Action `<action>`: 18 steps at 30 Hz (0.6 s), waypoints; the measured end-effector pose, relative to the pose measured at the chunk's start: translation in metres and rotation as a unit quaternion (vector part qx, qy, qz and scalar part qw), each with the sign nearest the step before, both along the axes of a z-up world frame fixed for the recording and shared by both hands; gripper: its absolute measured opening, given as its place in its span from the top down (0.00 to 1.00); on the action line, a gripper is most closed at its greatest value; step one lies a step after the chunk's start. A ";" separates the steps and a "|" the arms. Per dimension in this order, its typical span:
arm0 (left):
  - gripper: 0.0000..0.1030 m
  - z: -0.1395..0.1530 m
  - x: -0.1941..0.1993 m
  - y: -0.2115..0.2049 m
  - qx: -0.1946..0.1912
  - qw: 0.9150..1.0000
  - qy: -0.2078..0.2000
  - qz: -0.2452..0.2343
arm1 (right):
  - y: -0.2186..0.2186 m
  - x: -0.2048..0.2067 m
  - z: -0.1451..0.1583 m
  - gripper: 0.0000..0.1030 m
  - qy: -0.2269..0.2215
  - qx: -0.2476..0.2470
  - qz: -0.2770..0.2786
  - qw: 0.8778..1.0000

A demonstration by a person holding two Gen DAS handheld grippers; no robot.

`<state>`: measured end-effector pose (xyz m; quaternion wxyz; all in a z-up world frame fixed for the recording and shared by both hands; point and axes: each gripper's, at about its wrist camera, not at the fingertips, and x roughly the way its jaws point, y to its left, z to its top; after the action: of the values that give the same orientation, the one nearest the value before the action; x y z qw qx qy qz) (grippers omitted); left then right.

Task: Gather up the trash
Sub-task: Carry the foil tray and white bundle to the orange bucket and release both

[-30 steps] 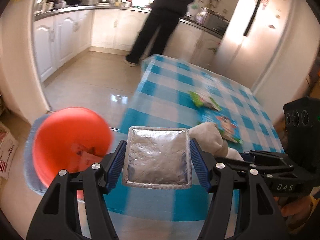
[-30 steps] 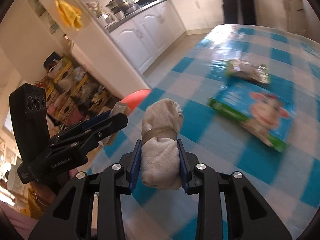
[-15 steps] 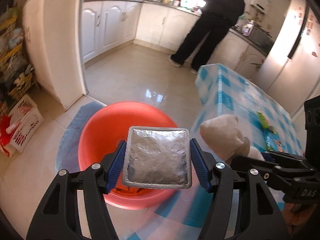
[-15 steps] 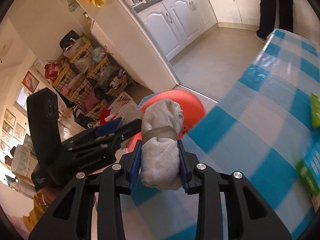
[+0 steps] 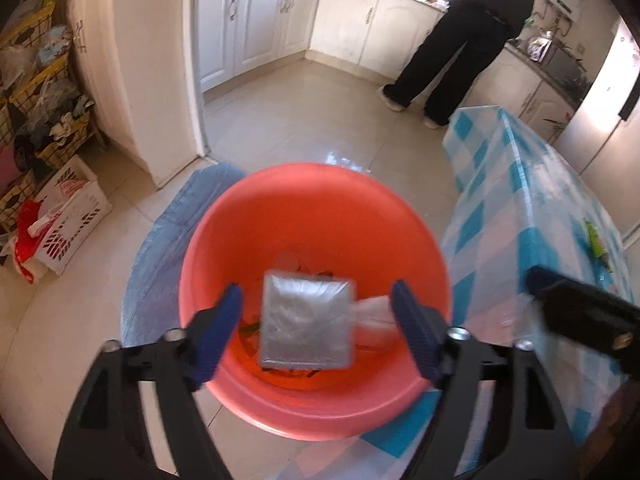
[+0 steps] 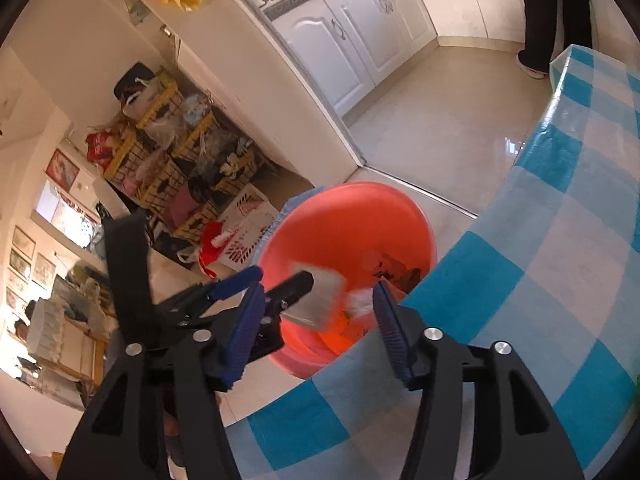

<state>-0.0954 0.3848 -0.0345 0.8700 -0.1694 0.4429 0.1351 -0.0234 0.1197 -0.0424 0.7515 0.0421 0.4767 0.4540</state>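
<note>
A red-orange bucket (image 5: 316,240) stands on the floor beside the table; it also shows in the right wrist view (image 6: 344,232). My left gripper (image 5: 318,332) is open above it. A silver foil pouch (image 5: 306,326) is free between the jaws, blurred, falling into the bucket; the right wrist view shows it too (image 6: 320,300). A pale wad (image 5: 374,314) drops beside it. My right gripper (image 6: 320,320) is open and empty over the table edge and the bucket rim. Other trash lies in the bucket bottom.
A table with a blue-checked cloth (image 5: 532,216) stands to the right, a green wrapper (image 5: 596,240) on it. A person (image 5: 464,40) stands at the kitchen counter. A white basket (image 5: 72,216) and cluttered yellow racks (image 6: 176,168) lie left. A blue mat (image 5: 168,248) lies under the bucket.
Both grippers have opened. The foil pouch has left the left jaws and the pale wad has left the right jaws; both are dropping into the bucket. Both grippers moved farther over the bucket.
</note>
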 end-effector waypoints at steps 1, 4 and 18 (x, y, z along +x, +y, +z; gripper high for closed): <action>0.23 -0.001 -0.001 0.000 -0.002 1.000 0.000 0.001 | -0.004 -0.002 0.004 0.41 -0.008 -0.001 -0.006 1.000; 0.20 0.001 -0.004 0.001 0.008 1.000 -0.001 0.006 | -0.018 -0.009 0.015 0.30 -0.034 -0.003 -0.020 0.999; 0.18 0.042 -0.021 -0.036 0.060 0.997 -0.024 -0.031 | -0.118 -0.064 0.026 0.15 -0.101 -0.022 -0.098 0.990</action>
<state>-0.1164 0.3491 0.0070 0.8928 -0.1066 0.4180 0.1299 -0.0878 0.0019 -0.0163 0.8372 0.0260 0.4020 0.3698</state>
